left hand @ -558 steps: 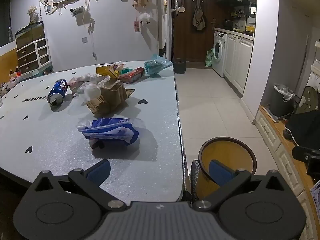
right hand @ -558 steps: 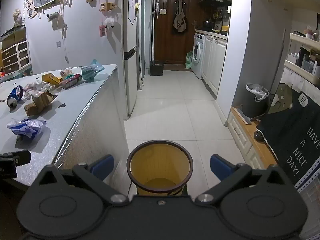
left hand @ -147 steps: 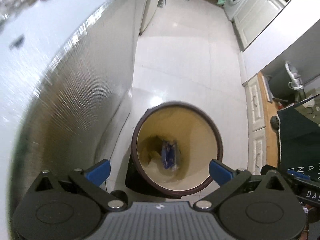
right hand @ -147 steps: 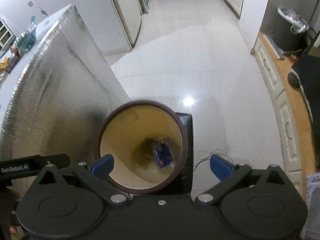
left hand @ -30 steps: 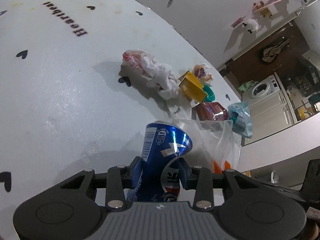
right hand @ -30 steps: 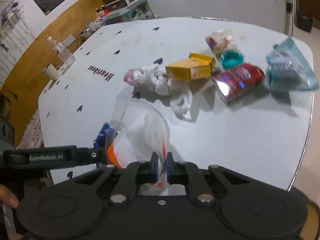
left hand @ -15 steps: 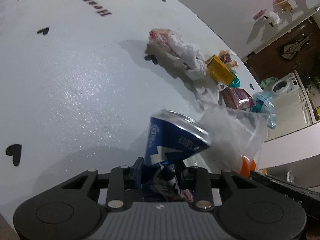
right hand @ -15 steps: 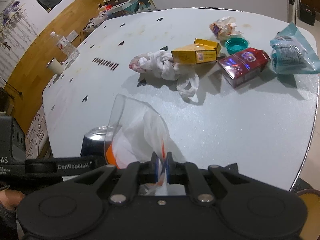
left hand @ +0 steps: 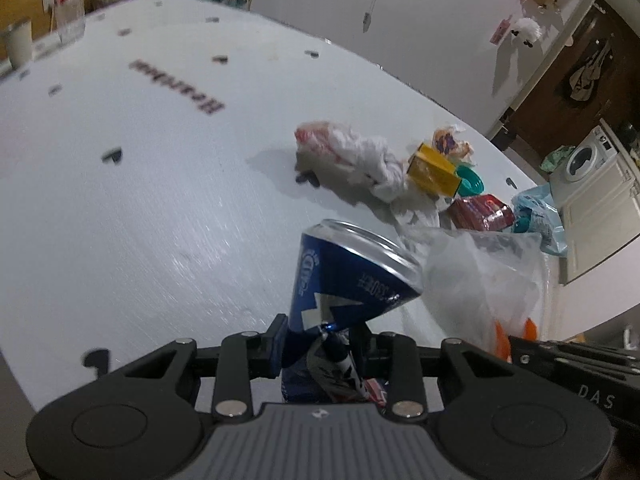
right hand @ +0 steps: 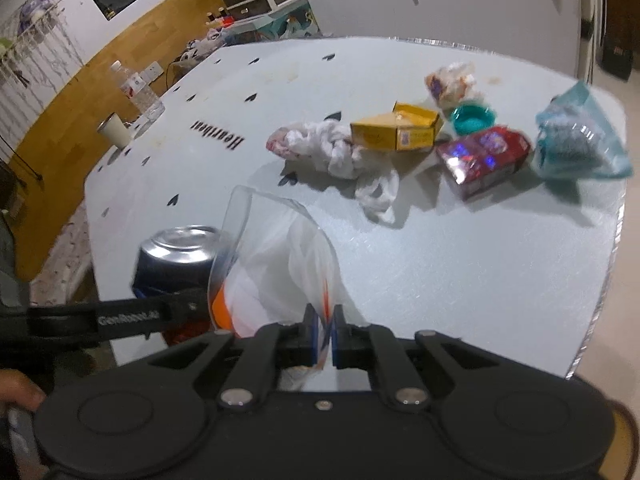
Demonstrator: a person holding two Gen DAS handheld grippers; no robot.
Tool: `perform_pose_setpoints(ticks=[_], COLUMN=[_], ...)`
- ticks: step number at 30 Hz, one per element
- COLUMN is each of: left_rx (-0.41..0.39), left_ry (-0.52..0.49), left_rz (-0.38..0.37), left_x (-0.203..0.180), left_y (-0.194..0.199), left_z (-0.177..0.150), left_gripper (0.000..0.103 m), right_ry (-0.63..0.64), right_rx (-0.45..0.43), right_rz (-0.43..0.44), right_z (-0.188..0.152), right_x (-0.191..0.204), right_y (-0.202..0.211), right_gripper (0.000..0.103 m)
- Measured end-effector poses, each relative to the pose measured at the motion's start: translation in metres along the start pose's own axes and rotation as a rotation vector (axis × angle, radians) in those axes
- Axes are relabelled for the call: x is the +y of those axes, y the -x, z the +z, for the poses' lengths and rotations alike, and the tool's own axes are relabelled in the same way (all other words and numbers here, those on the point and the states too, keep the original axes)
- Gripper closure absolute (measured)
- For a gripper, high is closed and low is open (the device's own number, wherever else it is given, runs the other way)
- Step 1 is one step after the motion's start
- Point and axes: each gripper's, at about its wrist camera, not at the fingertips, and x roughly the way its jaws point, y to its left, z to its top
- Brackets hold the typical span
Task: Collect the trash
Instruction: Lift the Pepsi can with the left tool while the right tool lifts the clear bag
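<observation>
My left gripper (left hand: 320, 340) is shut on a blue drink can (left hand: 344, 276), dented at its waist and lifted above the pale table (left hand: 140, 208). The same blue can (right hand: 176, 260) shows at the left of the right wrist view. My right gripper (right hand: 325, 332) is shut on a clear plastic bag (right hand: 280, 260) with white and orange inside. That bag (left hand: 484, 284) hangs just right of the can. Farther off on the table lie a knotted white bag (right hand: 320, 148), a yellow box (right hand: 396, 130), a red packet (right hand: 484, 158), a teal lid (right hand: 472, 118) and a teal pouch (right hand: 576, 144).
A water bottle (right hand: 138, 92) and a white cup (right hand: 116, 130) stand at the table's far left edge. The table's metal-rimmed edge (right hand: 612, 264) runs down the right. A washing machine (left hand: 584, 160) and white cabinets stand beyond. A person's fingers (right hand: 18, 392) show at the lower left.
The can has come up off the table and tipped more upright in my left gripper. The left view swung up toward the far table. The right gripper kept its hold on the bag.
</observation>
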Motion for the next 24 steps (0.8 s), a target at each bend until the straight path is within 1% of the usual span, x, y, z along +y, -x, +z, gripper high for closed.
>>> perform_pose_setpoints(ticks=[5, 8, 13, 16, 24], left_rx=[-0.054, -0.078, -0.109, -0.118, -0.108], left_ry=[-0.053, -0.089, -0.129, -0.16, -0.227], left_rz=[0.038, 0.049, 0.042, 0.04, -0.003], left_x=[-0.009, -0.018, -0.035, -0.048, -0.091], left_y=[0.019, 0.03, 0.043, 0.046, 0.048], left_z=[0.004, 0.003, -0.002, -0.006, -0.026], left_gripper=[0.069, 0.069, 0.069, 0.069, 0.069], right_ry=[0.007, -0.003, -0.017, -0.023, -0.067], right_rx=[-0.032, -0.053, -0.094, -0.117, -0.158], right_rz=[-0.025, -0.044, -0.076, -0.11, -0.172], right_z=[-0.001, -0.005, -0.011, -0.016, -0.035], right_x=[-0.003, -0.007, -0.016, -0.023, -0.05], right_y=[0.017, 0.029, 0.054, 0.068, 0.103], right_gripper=[0.097, 0.097, 0.097, 0.097, 0.097])
